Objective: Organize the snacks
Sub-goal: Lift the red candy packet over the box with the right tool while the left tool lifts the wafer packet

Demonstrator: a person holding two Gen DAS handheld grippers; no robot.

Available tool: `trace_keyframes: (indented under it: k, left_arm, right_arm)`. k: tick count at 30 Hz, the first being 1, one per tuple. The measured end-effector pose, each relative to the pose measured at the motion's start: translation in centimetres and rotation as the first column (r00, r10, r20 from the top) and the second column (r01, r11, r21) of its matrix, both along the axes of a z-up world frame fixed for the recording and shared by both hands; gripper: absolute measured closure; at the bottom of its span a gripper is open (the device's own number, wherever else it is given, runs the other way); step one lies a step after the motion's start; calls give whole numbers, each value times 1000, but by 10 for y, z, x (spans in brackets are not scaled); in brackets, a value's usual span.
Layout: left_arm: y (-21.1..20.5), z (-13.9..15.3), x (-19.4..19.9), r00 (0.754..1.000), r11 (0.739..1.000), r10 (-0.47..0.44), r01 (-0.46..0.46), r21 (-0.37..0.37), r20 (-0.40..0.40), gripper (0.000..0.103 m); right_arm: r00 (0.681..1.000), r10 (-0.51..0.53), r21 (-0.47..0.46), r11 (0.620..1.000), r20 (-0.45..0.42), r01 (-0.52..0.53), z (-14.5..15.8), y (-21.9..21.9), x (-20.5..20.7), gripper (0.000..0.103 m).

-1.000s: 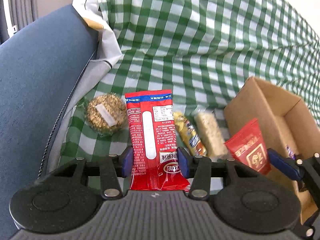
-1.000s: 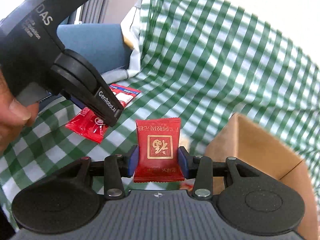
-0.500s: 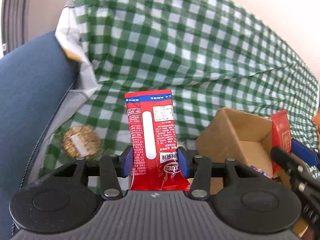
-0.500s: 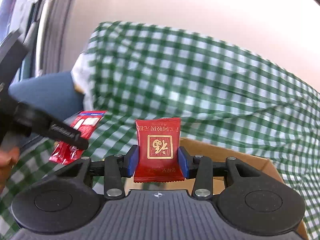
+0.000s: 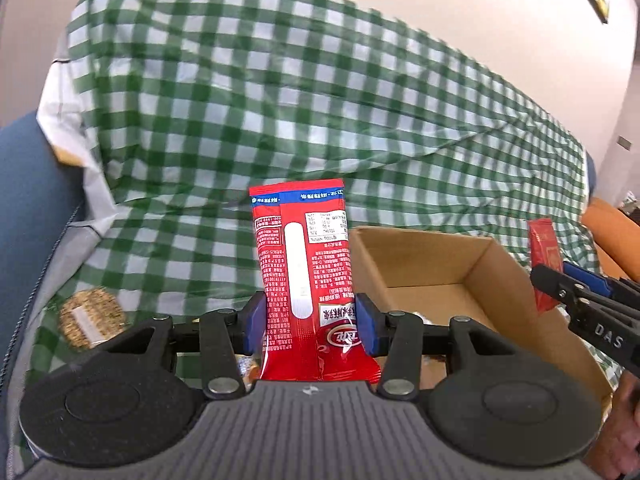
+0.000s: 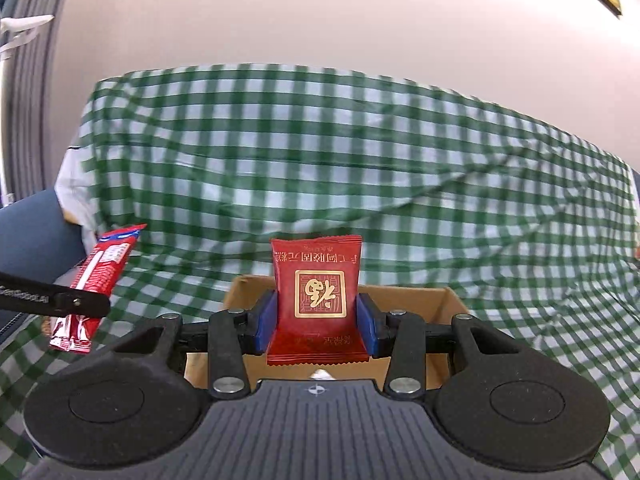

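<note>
On a green checked cloth, a round oat cake lies at the far left, near a blue cushion. The left gripper is clamped on a tall red snack packet, held upright just left of an open cardboard box. The right gripper pinches a small red sachet with a gold seal, held upright over the box's near edge.

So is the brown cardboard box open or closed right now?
Open. The brown cardboard box has no lid or flaps over it, and its inner walls and floor show from above.
</note>
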State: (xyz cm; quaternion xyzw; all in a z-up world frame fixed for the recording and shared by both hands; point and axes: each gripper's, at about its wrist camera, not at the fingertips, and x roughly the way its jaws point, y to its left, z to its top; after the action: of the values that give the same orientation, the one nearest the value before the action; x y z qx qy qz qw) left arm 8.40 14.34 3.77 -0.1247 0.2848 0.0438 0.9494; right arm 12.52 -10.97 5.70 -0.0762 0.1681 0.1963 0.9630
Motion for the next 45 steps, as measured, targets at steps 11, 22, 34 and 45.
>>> trace_keyframes:
  k: [11,22,34,45]
  left_arm:
    - [-47,4,1,987,989,-129,121,85,93,52]
    - [-79,5,0,966,975,-215,204,93,140,52]
    - [-101,6,-5,945,956,-287,272,109,157,52]
    - [-119,3,-7,894,906,-424,418,74,141,39]
  right_arm:
    - [996,-84,-9,996,-3,84,-3,-38,9,59]
    - [988,-152,-5,988,-6,152,-5,-65,14,59]
    - [984,-177,-24,984,-12,177,-9,-70,12,59]
    - [980,-196,-51,980,-36,194,-13,-68,16,52]
